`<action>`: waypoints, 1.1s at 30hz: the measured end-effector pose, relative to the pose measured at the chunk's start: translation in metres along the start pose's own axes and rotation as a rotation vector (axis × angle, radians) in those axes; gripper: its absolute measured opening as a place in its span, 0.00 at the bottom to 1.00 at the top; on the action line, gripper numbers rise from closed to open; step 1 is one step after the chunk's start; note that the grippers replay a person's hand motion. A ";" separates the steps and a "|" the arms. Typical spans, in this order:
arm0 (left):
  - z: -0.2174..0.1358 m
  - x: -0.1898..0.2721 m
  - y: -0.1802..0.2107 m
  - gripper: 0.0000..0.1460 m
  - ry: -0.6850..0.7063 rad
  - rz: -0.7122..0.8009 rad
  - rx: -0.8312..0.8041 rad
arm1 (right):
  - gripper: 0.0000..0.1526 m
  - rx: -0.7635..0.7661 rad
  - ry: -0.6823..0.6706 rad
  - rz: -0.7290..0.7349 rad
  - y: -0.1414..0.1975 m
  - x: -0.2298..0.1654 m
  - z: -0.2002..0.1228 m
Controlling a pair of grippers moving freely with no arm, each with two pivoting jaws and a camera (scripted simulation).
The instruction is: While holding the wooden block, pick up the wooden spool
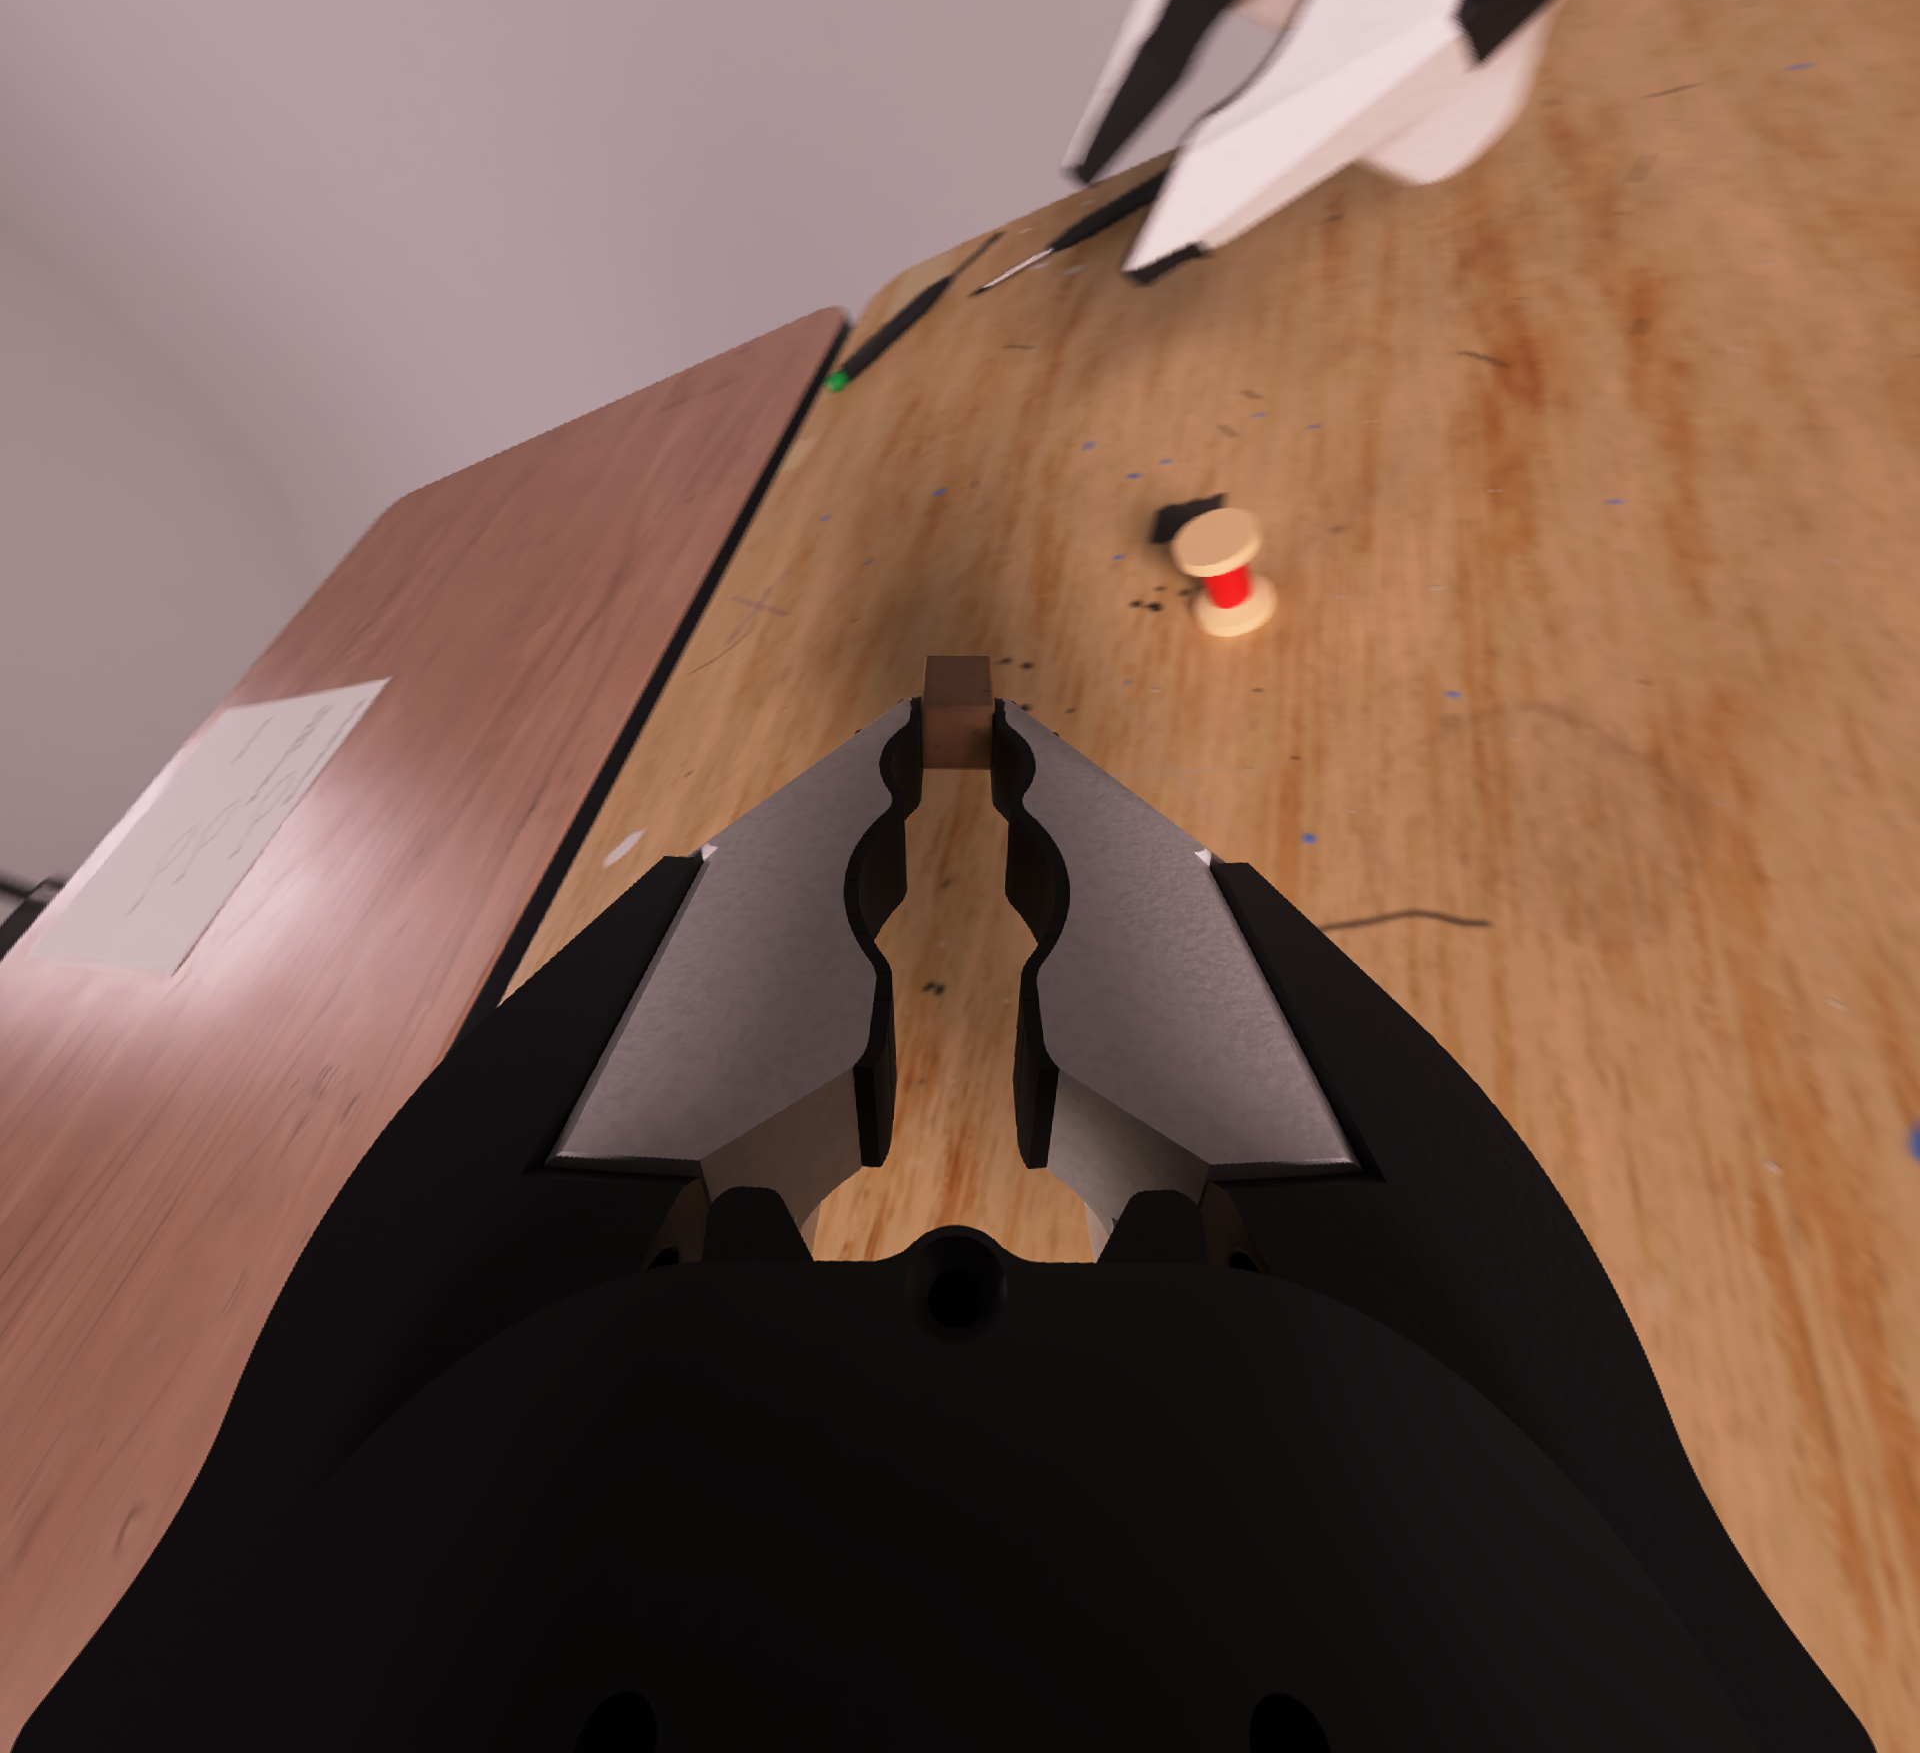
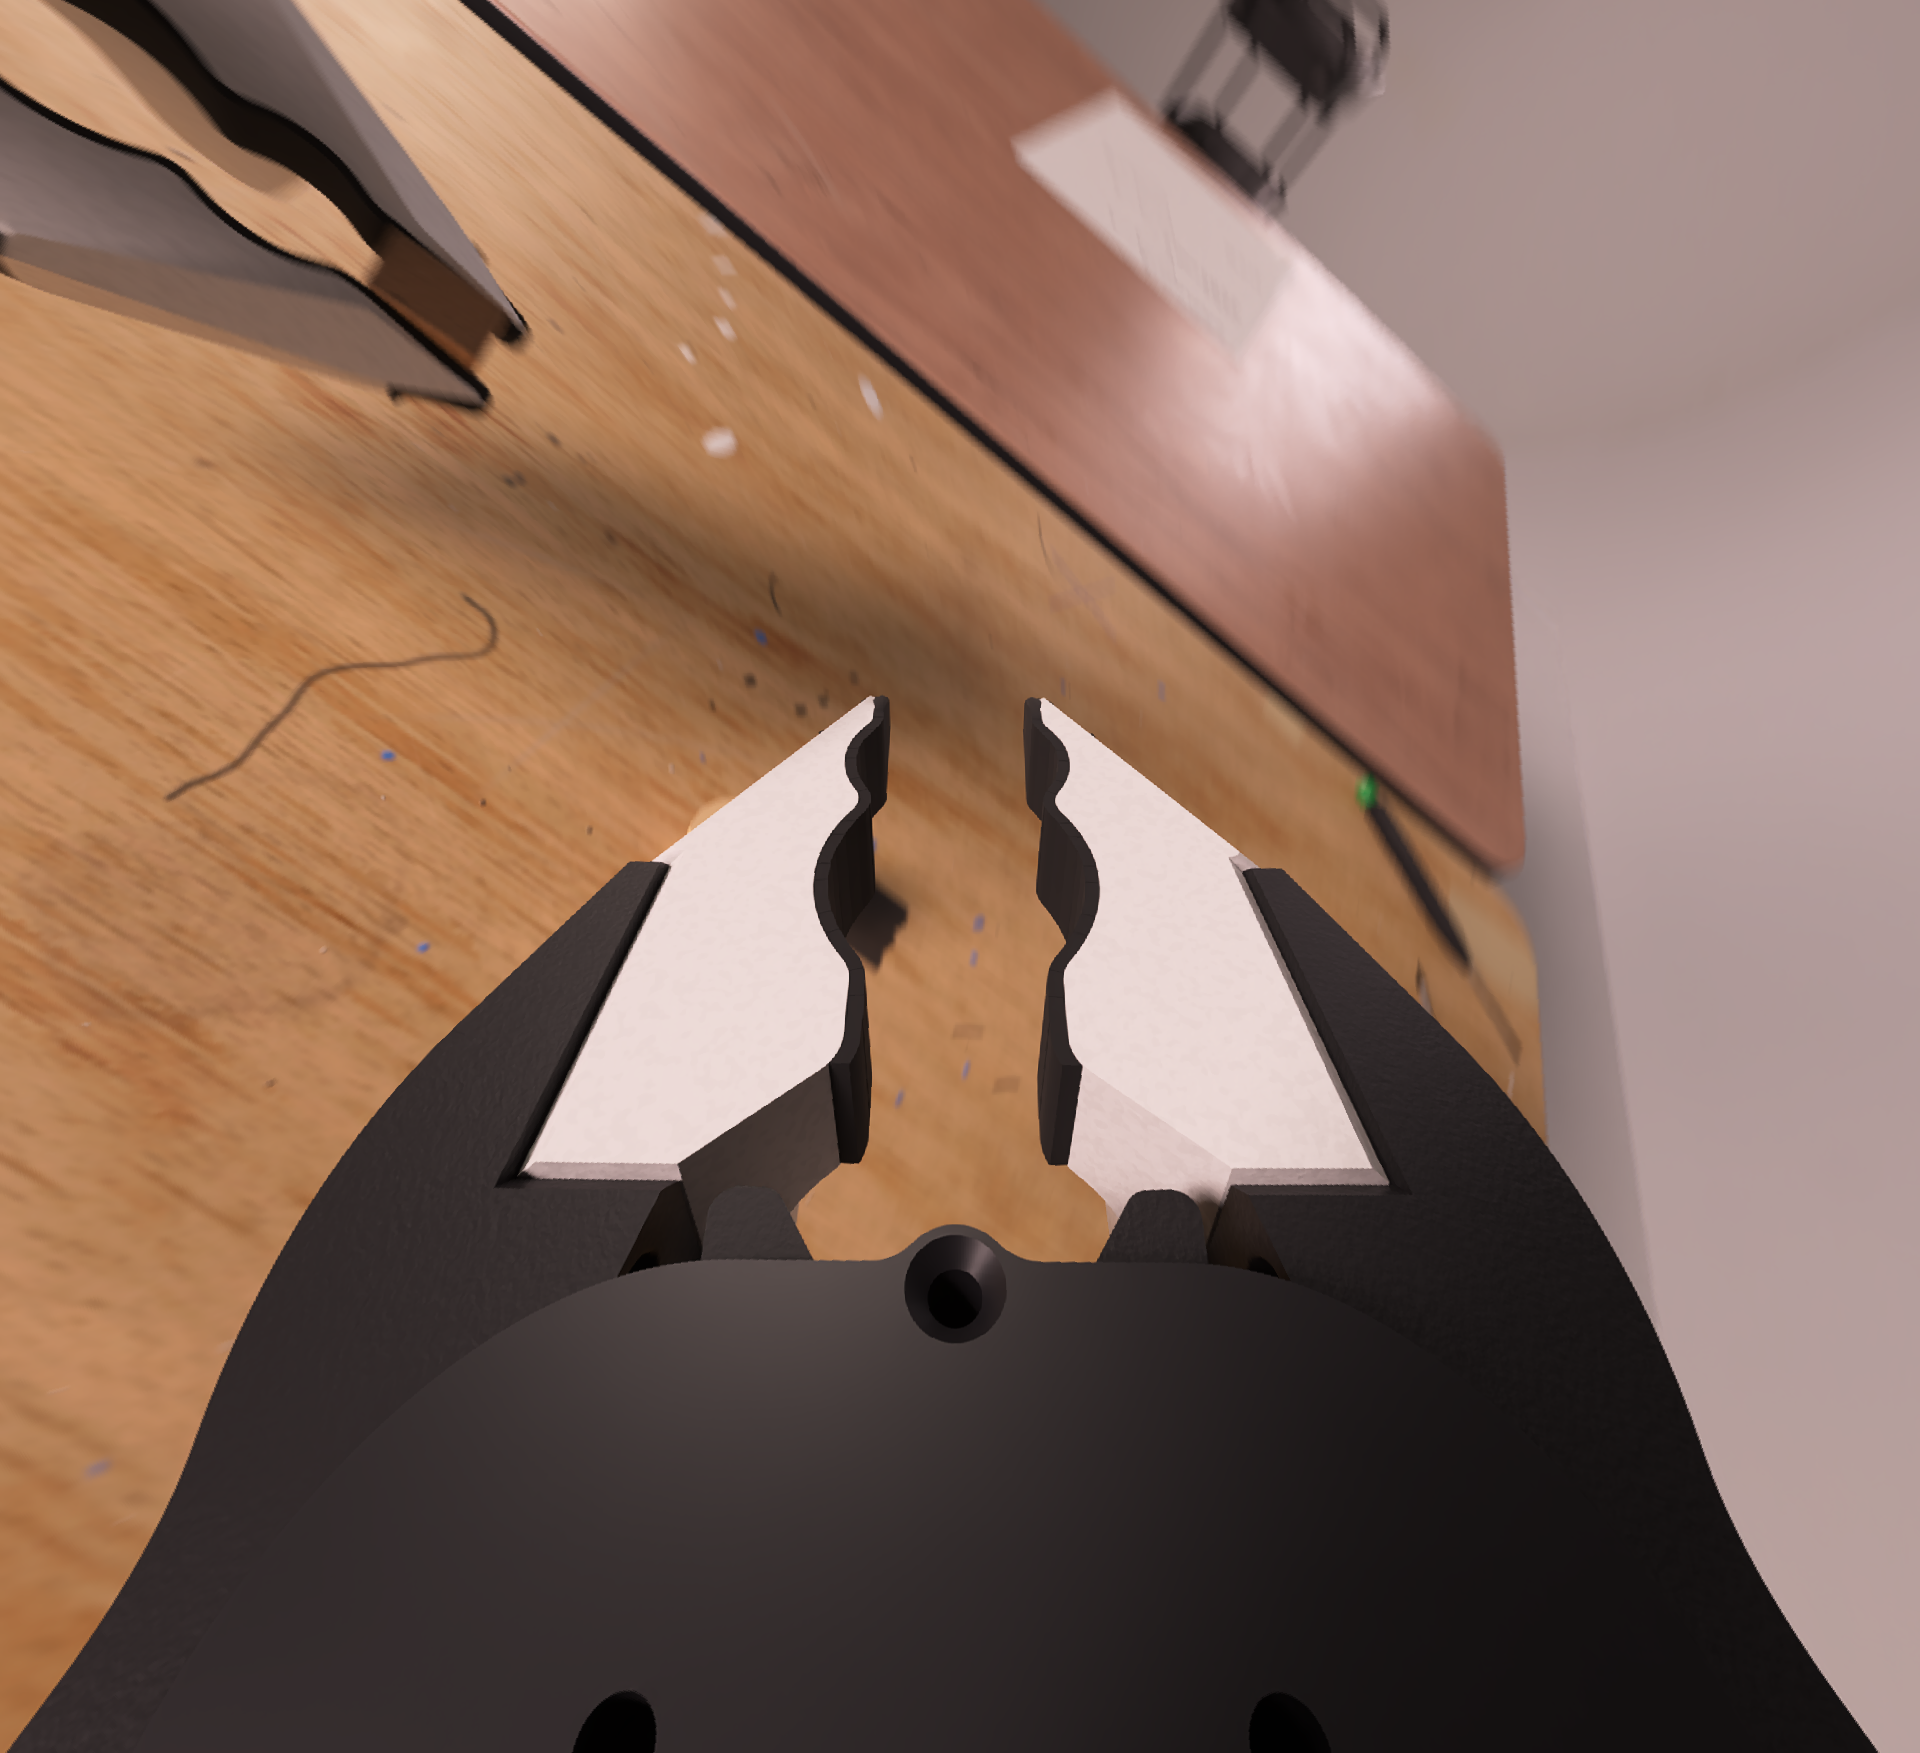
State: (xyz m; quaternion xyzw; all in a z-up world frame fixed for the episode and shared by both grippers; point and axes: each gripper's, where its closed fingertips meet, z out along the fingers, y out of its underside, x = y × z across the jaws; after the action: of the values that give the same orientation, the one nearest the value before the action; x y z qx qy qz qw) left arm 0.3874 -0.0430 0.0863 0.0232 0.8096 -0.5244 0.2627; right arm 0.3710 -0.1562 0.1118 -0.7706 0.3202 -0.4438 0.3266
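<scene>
My left gripper [image 1: 956,716] is shut on a small brown wooden block [image 1: 956,711], held at its fingertips above the light wood table [image 1: 1558,820]. The wooden spool [image 1: 1228,573], with pale flanges and red thread, lies on its side on the table ahead and to the right of the block. My right gripper [image 2: 956,711] is open and empty, low over the table. It also shows at the top right of the left wrist view [image 1: 1117,217], beyond the spool. In the right wrist view the left gripper [image 2: 483,363] and block [image 2: 436,290] are at the upper left. The spool is nearly hidden behind my right gripper's left finger.
A reddish-brown table [image 1: 416,768] adjoins the light one, bearing a white sheet of paper [image 1: 208,820] and a dark clamp-like device [image 2: 1288,41] at its far edge. A black pen with a green tip [image 1: 894,332] lies along the seam. The light table's edge [image 2: 1527,1028] is near my right gripper.
</scene>
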 end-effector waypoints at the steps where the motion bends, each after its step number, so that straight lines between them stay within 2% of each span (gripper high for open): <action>1: 0.000 -0.006 0.002 0.08 -0.042 -0.014 -0.006 | 0.17 -0.074 0.019 0.050 0.009 0.001 -0.002; 3: 0.000 -0.015 0.005 0.08 -0.108 -0.013 -0.029 | 0.15 -0.234 0.025 0.138 0.031 -0.007 -0.004; 5: 0.001 -0.019 0.006 0.08 -0.156 0.021 -0.046 | 0.14 -0.323 -0.059 0.282 0.047 -0.031 -0.002; 8: 0.001 -0.022 0.010 0.08 -0.202 0.083 -0.092 | 0.15 -0.421 -0.196 0.514 0.067 -0.061 0.004; 11: 0.002 -0.020 0.011 0.08 -0.207 0.127 -0.113 | 0.17 -0.438 -0.214 0.626 0.070 -0.065 0.005; 16: 0.002 -0.019 0.011 0.08 -0.210 0.154 -0.128 | 0.21 -0.569 -0.174 0.568 0.081 -0.073 -0.007; 26: -0.002 -0.021 0.002 0.08 -0.229 0.162 -0.112 | 0.18 -0.528 -0.198 0.681 0.074 -0.074 0.014; 30: -0.002 -0.022 0.005 0.08 -0.234 0.162 -0.125 | 0.21 -0.524 -0.169 0.648 0.070 -0.069 0.030; 33: -0.002 -0.022 0.005 0.08 -0.234 0.155 -0.123 | 0.20 -0.543 -0.131 0.562 0.070 -0.066 0.036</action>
State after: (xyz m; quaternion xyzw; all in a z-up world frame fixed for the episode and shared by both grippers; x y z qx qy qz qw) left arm 0.4069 -0.0335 0.0926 0.0081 0.7999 -0.4511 0.3957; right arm 0.3625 -0.1369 0.0109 -0.7379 0.6030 -0.1863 0.2391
